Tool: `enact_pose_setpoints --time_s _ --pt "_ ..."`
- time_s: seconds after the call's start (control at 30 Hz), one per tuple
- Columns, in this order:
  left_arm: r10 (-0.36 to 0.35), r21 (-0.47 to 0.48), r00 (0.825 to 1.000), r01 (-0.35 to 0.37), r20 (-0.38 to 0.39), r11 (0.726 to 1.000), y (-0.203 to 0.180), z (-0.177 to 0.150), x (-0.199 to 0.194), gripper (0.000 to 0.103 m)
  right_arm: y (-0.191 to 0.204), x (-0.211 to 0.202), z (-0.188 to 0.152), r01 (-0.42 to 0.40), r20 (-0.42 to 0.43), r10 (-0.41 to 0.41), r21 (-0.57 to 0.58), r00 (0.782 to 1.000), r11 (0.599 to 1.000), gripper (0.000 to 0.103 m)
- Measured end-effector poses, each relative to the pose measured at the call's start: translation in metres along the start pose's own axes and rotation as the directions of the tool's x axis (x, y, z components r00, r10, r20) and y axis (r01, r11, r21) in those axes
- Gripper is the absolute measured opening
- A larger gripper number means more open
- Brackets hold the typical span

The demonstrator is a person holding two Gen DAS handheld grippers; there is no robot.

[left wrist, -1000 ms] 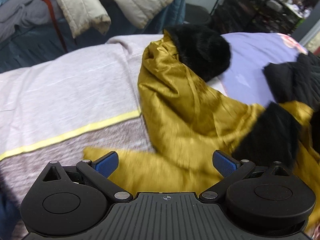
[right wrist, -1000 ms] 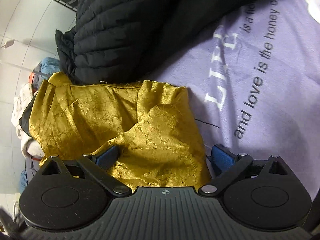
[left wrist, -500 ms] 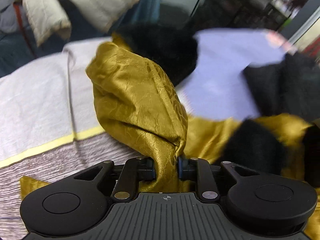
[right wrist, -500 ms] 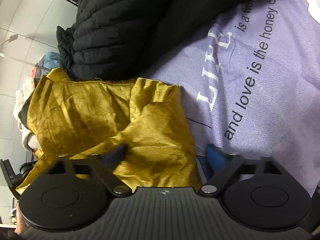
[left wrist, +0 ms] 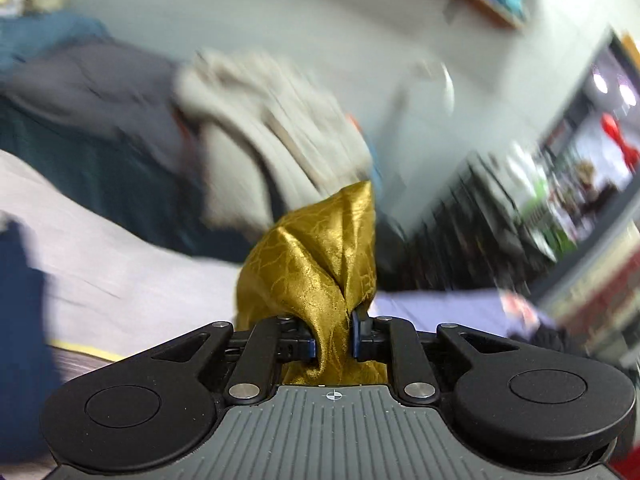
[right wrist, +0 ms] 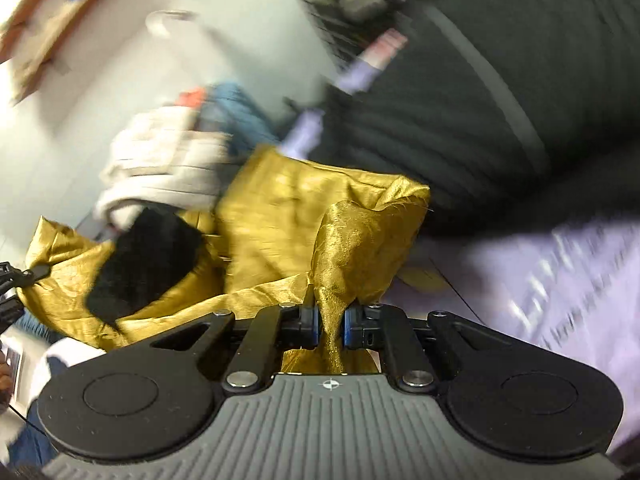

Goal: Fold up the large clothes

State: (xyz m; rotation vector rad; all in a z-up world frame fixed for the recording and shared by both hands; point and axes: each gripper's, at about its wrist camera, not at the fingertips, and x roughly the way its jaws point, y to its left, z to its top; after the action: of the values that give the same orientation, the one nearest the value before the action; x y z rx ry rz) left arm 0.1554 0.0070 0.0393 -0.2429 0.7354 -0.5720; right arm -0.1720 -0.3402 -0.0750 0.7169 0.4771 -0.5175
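A shiny gold garment (left wrist: 316, 256) with black fur trim (right wrist: 140, 260) hangs lifted between both grippers. In the left wrist view a bunched fold of it rises from my left gripper (left wrist: 332, 340), whose jaws are closing with the pads pressed on the cloth. In the right wrist view my right gripper (right wrist: 331, 326) has its jaws closing on another gathered edge of the gold garment (right wrist: 280, 220), and its pads also pinch the fabric. The rest of the garment drapes away to the left. Both views are blurred by motion.
A lilac bed cover with lettering (right wrist: 560, 280) lies under the right gripper, with a black quilted coat (right wrist: 460, 120) behind it. A cream padded jacket (left wrist: 272, 120) sits on dark bedding, above a pale grey blanket (left wrist: 120, 256). A dark shelf rack (left wrist: 480, 220) stands at right.
Both grippers went from open above the gold garment to shut on folds of it. Both have risen and tilted up, lifting the cloth off the bed.
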Motion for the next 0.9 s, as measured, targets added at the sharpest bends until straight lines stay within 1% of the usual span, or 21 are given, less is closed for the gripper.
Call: enact_pose_setpoints --time_s 0.03,0.07,0.13,0.17,0.2,0.27,0.33,0.4,0.5,0.57,0.6,0.63,0.67,0.7,0.73,0.77,0.8,0.83,0.9 --pt "0.031 0.002 0.999 -0.032 0.036 1.0 0.008 0.003 -0.021 0.062 0.012 -0.008 0.004 -0.025 0.022 0.026 -0.036 0.999 0.999 0.012" --pt "0.06 0.004 0.996 -0.061 0.066 0.998 0.015 0.007 -0.042 0.058 0.023 -0.016 0.008 -0.053 0.043 0.056 -0.067 0.998 0.996 0.011" --pt "0.104 0.007 0.989 -0.105 0.109 0.994 0.029 0.009 -0.077 0.056 0.044 -0.025 0.016 -0.139 0.048 0.145 -0.102 0.988 0.985 0.011" --pt "0.131 0.004 0.983 -0.133 0.128 0.991 0.034 0.008 -0.094 0.054 0.055 -0.03 0.017 -0.167 0.056 0.175 -0.121 0.983 0.978 0.01" --pt "0.156 -0.002 0.977 -0.157 0.147 0.988 0.039 0.007 -0.11 0.054 0.065 -0.034 0.021 -0.194 0.062 0.205 -0.144 0.977 0.97 0.01" --pt "0.182 -0.023 0.968 -0.181 0.175 0.983 0.05 0.006 -0.136 0.054 0.085 -0.042 0.025 -0.248 0.072 0.264 -0.177 0.962 0.953 0.01" --pt "0.205 -0.037 0.956 -0.202 0.209 0.979 0.057 0.01 -0.157 0.054 0.1 -0.053 0.032 -0.317 0.084 0.337 -0.184 0.938 0.93 0.01" --pt "0.213 -0.038 0.947 -0.21 0.239 0.977 0.061 0.016 -0.167 0.054 0.12 -0.059 0.042 -0.35 0.096 0.377 -0.222 0.921 0.91 0.01" --pt "0.202 -0.011 0.944 -0.207 0.261 0.978 0.057 0.031 -0.161 0.054 0.149 -0.056 0.064 -0.373 0.113 0.422 -0.306 0.899 0.876 0.01" --pt "0.172 -0.02 0.946 -0.173 0.275 0.985 0.057 0.047 -0.149 0.055 0.163 -0.051 0.083 -0.354 0.141 0.425 -0.357 0.894 0.865 0.01" --pt "0.155 -0.026 0.95 -0.154 0.271 0.988 0.058 0.052 -0.141 0.058 0.168 -0.047 0.094 -0.347 0.16 0.421 -0.354 0.893 0.869 0.01" --pt "0.163 -0.033 0.953 -0.159 0.256 0.987 0.059 0.056 -0.128 0.076 0.172 -0.038 0.106 -0.334 0.177 0.405 -0.329 0.897 0.884 0.015" --pt "0.182 -0.039 0.957 -0.178 0.225 0.983 0.06 0.061 -0.113 0.095 0.174 -0.026 0.12 -0.305 0.192 0.364 -0.278 0.912 0.911 0.033" --pt "0.2 -0.045 0.963 -0.196 0.18 0.98 0.061 0.061 -0.1 0.103 0.174 -0.01 0.135 -0.266 0.196 0.31 -0.219 0.93 0.939 0.044" --pt "0.203 -0.057 0.972 -0.197 0.121 0.979 0.063 0.06 -0.083 0.103 0.173 0.001 0.143 -0.22 0.189 0.249 -0.161 0.95 0.962 0.068" --pt "0.197 -0.075 0.978 -0.192 0.065 0.978 0.066 0.055 -0.069 0.103 0.169 0.012 0.15 -0.184 0.179 0.198 -0.095 0.964 0.978 0.087" --pt "0.188 -0.093 0.982 -0.185 0.026 0.978 0.069 0.047 -0.058 0.103 0.164 0.017 0.149 -0.172 0.171 0.175 -0.036 0.97 0.985 0.09" --pt "0.179 -0.098 0.984 -0.177 0.015 0.979 0.071 0.035 -0.052 0.103 0.158 0.018 0.144 -0.178 0.165 0.175 0.003 0.97 0.984 0.089" --pt "0.196 -0.08 0.981 -0.196 -0.001 0.977 0.076 0.005 -0.047 0.103 0.142 0.02 0.116 -0.182 0.132 0.18 0.007 0.975 0.983 0.093"
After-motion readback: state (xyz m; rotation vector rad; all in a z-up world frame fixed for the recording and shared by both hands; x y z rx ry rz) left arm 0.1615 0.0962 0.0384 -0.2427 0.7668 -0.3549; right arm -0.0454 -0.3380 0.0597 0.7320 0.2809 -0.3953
